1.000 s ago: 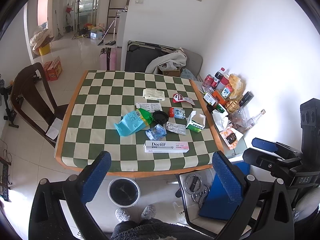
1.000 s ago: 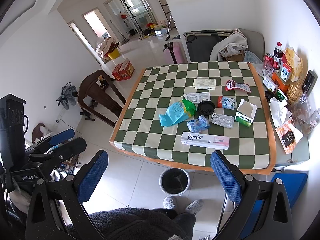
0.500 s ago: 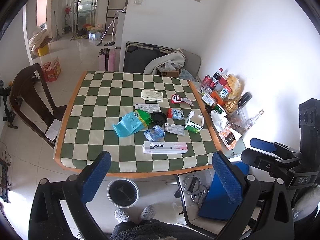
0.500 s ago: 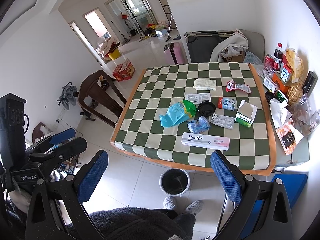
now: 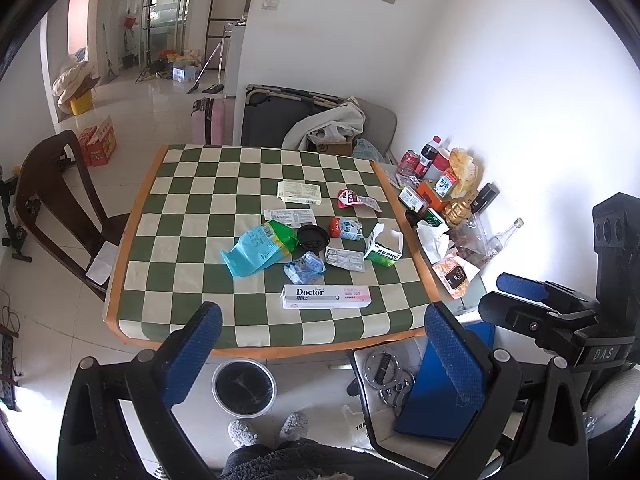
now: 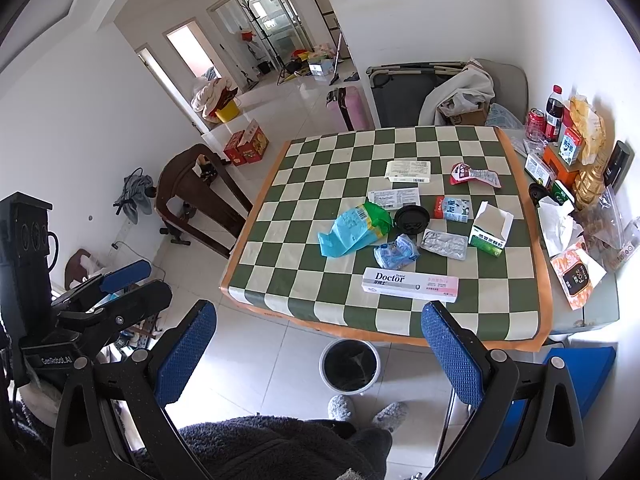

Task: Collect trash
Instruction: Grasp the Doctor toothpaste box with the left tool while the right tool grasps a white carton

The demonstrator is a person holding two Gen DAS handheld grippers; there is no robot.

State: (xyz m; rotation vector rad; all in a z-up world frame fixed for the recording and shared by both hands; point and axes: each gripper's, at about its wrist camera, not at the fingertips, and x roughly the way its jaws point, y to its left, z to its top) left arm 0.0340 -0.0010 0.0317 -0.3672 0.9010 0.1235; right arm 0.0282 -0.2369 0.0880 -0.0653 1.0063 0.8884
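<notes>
- You held both hand-held grippers high, short of the tabletop (image 5: 192, 304): left hand-held gripper (image 5: 320, 356) and right hand-held gripper (image 6: 316, 356) both wide open, nothing held.
- Toothpaste box (image 5: 326, 297) lay nearest you on the front edge, ahead and below, long axis crosswise to the fingers.
- Judged: the right hand-held gripper sat slightly nearer.
- Waste bin (image 5: 244, 387) stood on the floor under that edge.

I see my left gripper (image 5: 324, 354) held wide open above the table's near edge | toothpaste box (image 5: 326, 297) lies nearest that edge | blue-green bag (image 5: 260, 248), black lid (image 5: 311, 236), blister pack (image 5: 345, 259) at table (image 5: 180, 216) centre | bin (image 5: 244, 388) on the floor below the near edge.
</notes>
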